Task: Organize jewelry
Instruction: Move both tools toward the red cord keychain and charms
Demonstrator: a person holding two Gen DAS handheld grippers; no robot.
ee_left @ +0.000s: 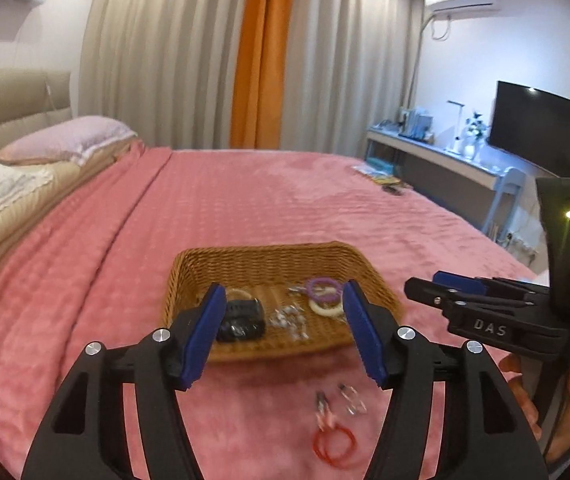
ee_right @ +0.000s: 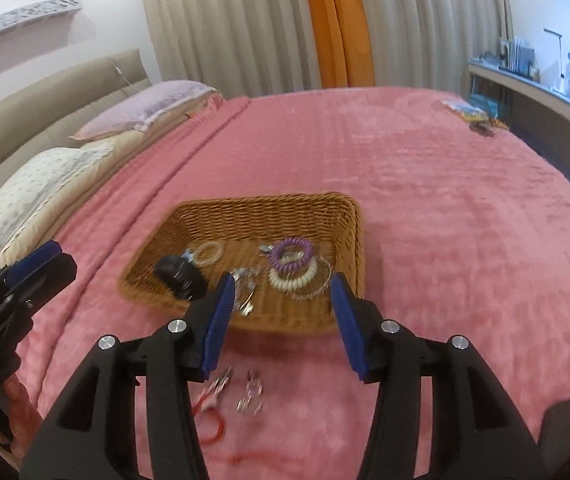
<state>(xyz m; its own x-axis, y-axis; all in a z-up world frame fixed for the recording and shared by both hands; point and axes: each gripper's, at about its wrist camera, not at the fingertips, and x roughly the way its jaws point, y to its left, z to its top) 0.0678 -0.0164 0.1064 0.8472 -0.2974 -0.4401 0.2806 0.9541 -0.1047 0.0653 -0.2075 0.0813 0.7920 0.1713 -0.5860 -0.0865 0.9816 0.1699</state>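
Note:
A wicker basket (ee_left: 265, 250) (ee_right: 265, 200) sits on the pink bedspread. It holds a purple coil bracelet (ee_left: 323, 286) (ee_right: 291, 254), a cream coil bracelet (ee_left: 327, 308) (ee_right: 293, 278), a black clip (ee_left: 241, 316) (ee_right: 179, 276), small silver pieces (ee_left: 289, 320) (ee_right: 245, 292) and a clear bead bracelet (ee_right: 209, 252). On the bedspread in front of it lie a red cord with clips (ee_left: 335, 444) (ee_right: 209, 404) and silver clips (ee_left: 351, 398) (ee_right: 251, 398). My left gripper (ee_left: 283, 286) and my right gripper (ee_right: 283, 278) hover over the basket's near edge, both open and empty.
Pillows (ee_left: 65, 140) and a beige headboard (ee_right: 45, 96) lie at the left. A few small objects (ee_left: 381, 178) rest at the bed's far right corner. Beyond it are a desk (ee_left: 437, 160) with a monitor (ee_left: 545, 136), and curtains behind.

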